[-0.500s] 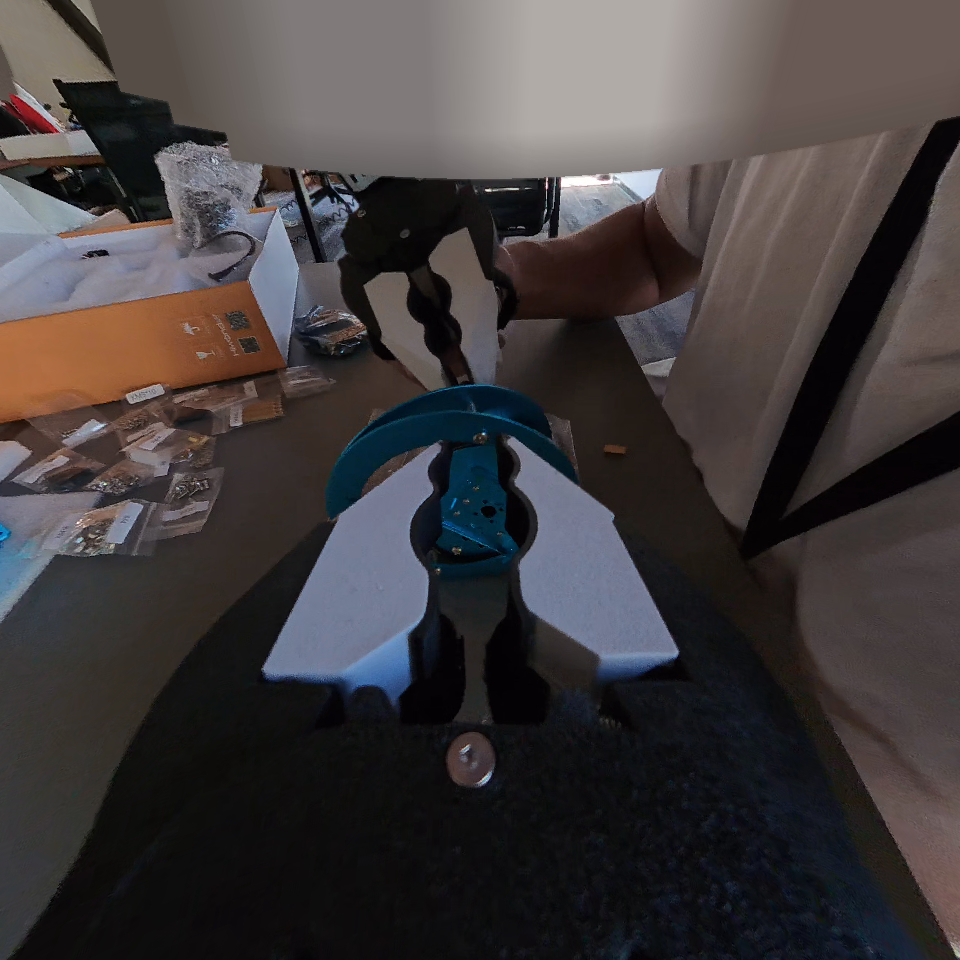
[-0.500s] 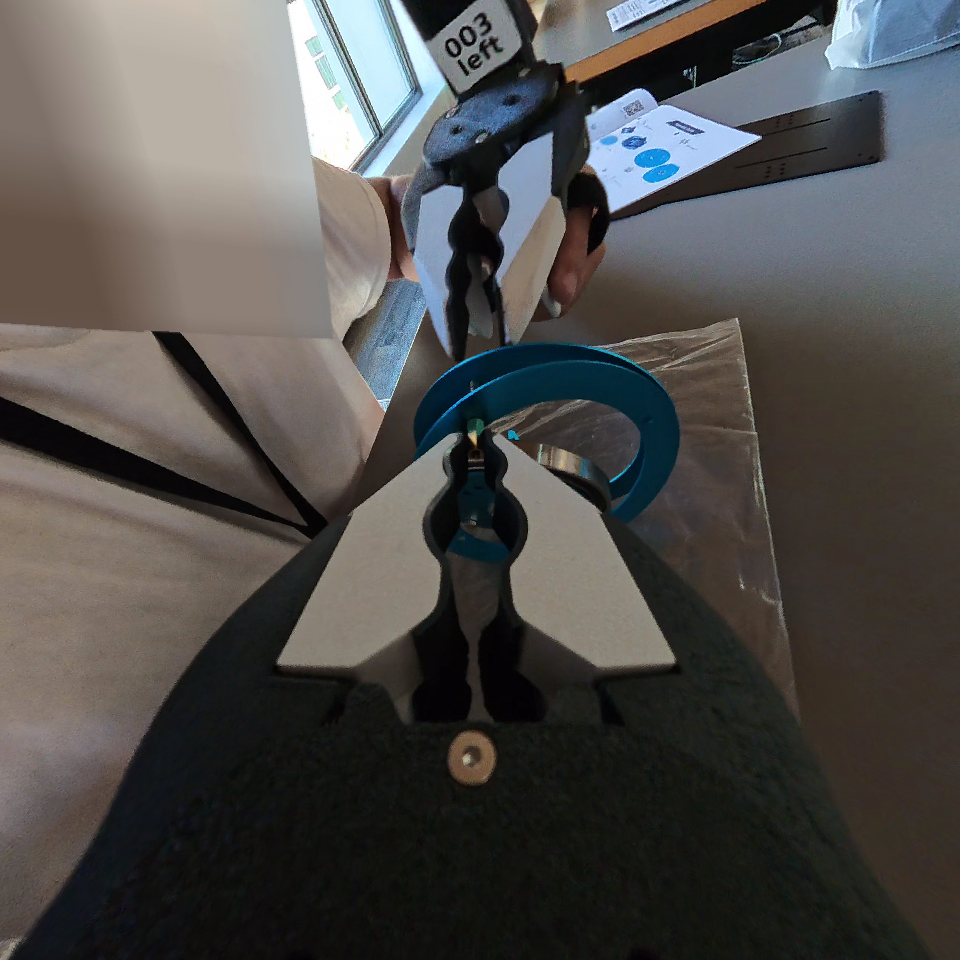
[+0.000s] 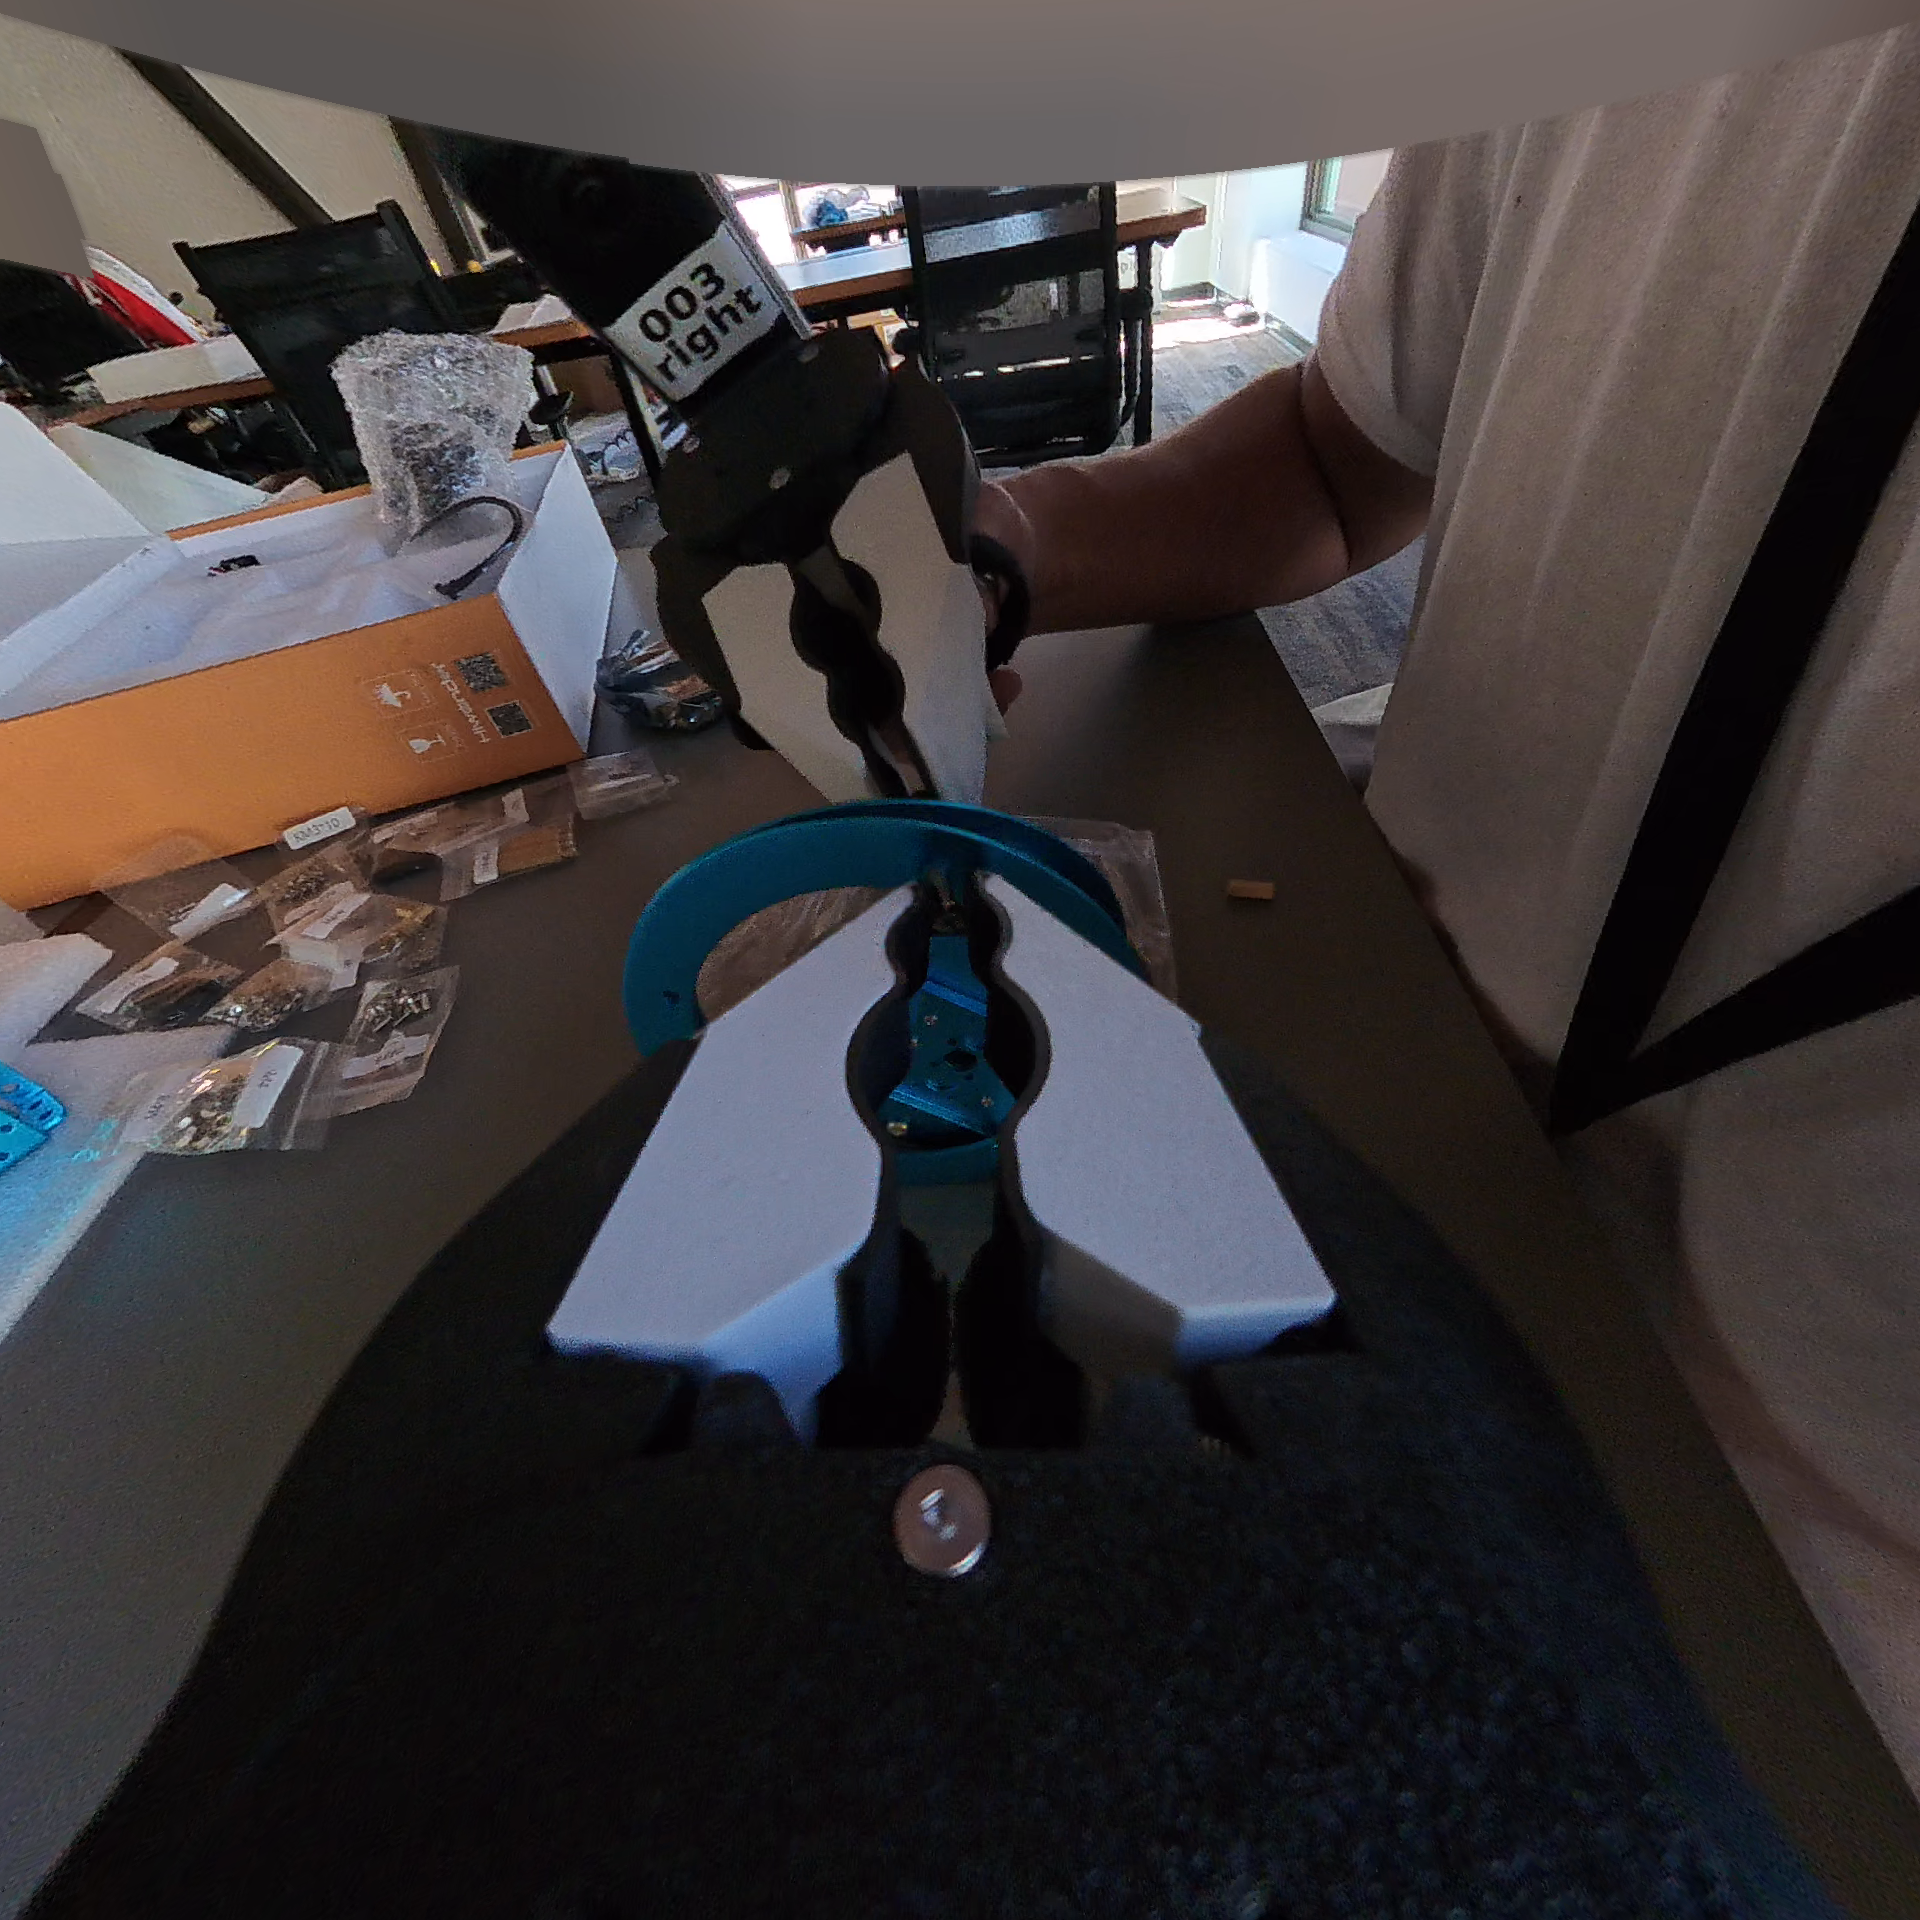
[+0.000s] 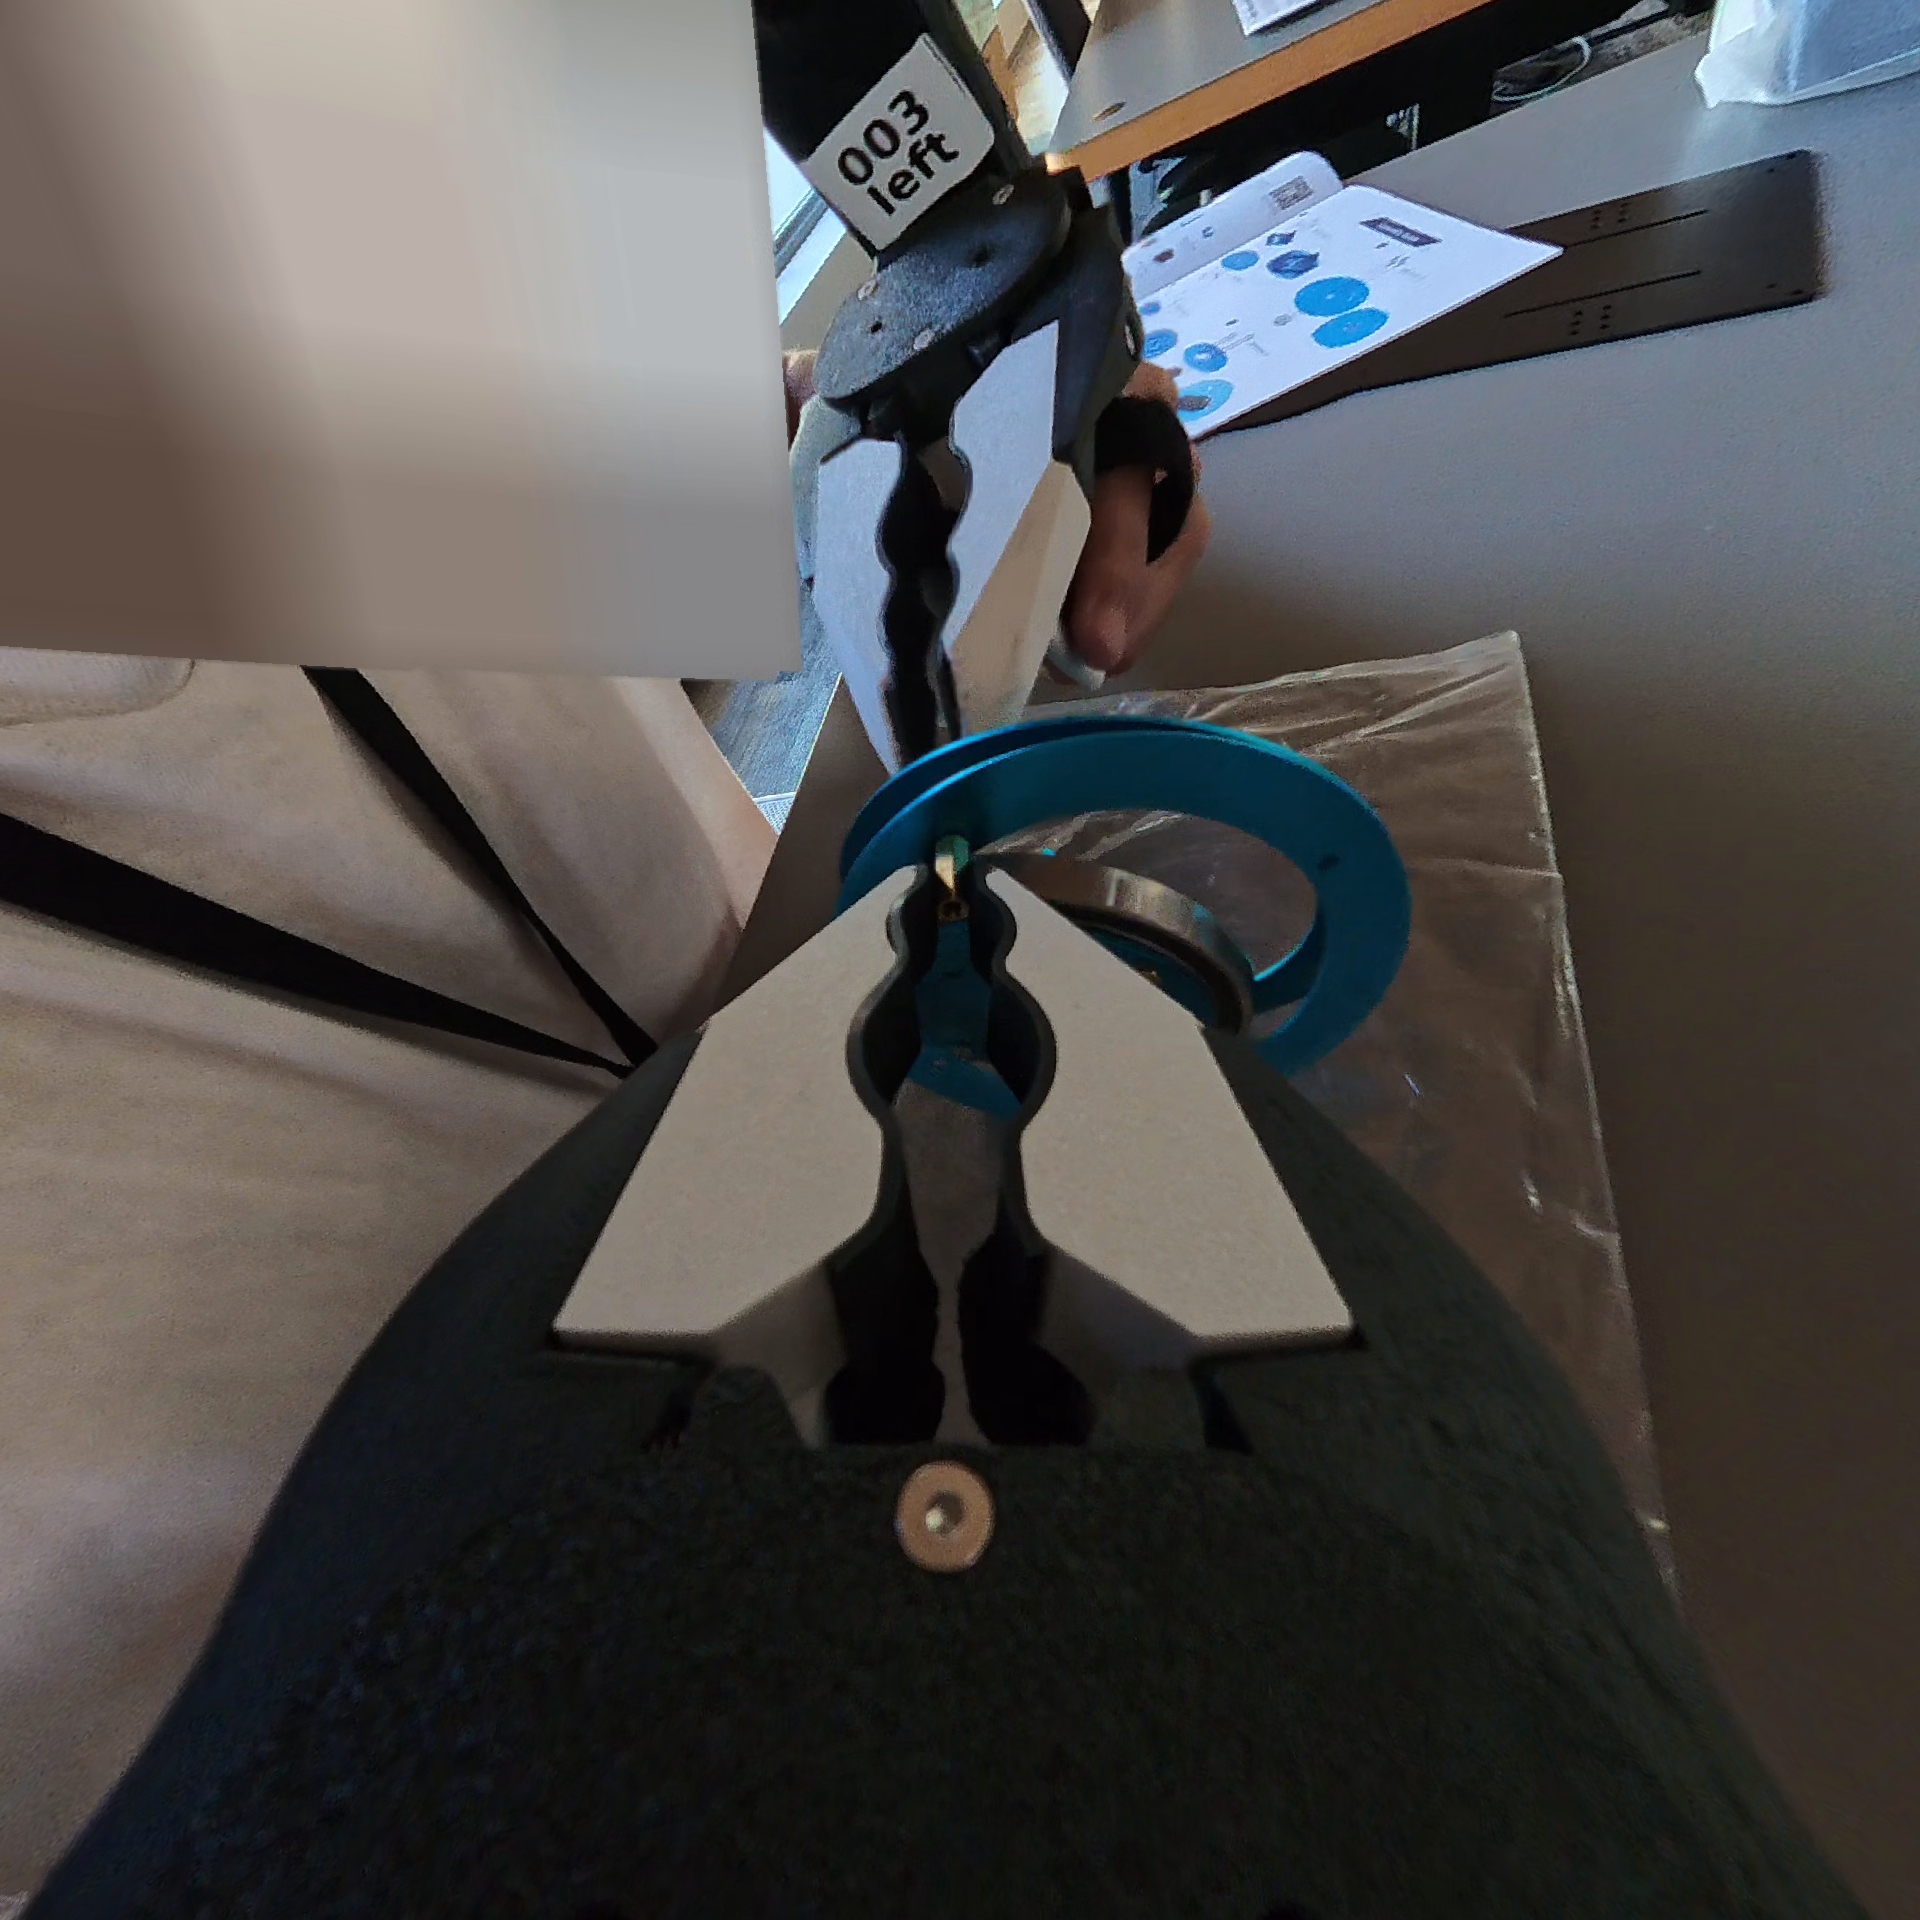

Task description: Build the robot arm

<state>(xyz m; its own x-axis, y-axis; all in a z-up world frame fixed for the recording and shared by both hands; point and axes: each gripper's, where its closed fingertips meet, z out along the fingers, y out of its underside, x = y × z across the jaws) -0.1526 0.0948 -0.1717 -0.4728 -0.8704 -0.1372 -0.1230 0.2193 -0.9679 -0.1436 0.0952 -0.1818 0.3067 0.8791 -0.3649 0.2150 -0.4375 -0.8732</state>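
Orange box point(image 3: 260, 717): seen at the left edge of the left wrist view, lid open, a bubble-wrapped bundle point(image 3: 436, 416) standing in it, probably kept there as unpacked stock.
Small parts bags point(image 3: 260, 997): spread flat on the dark table point(image 3: 1351, 987) just below the box, at left of centre, apparently laid out so that each can be seen.
Blue ring assembly point(image 3: 790, 873): found at mid-frame in the left wrist view, lifted off the table and held from two opposite sides; two stacked blue rings are shown, with a blue bracket between them.
Left gripper point(image 3: 951, 904): its jaws are closed on the near rim of the blue ring assembly, the bracket being visible in the gap behind the tips; the grip seems meant to steady the piece.
Right gripper point(image 3: 914, 779): seen above centre in the same view, tips nearly together and pressed to the far rim.
Right gripper, own view point(image 4: 951, 883): clamped at the rim beside a small brass standoff point(image 4: 948, 868); whether the standoff itself is pinched cannot be told.
Plastic bag point(image 4: 1455, 1039): lying flat beneath the rings at right.
Printed sheet point(image 4: 1330, 270): placed at upper right, on a black plate point(image 4: 1683, 260), within sight.
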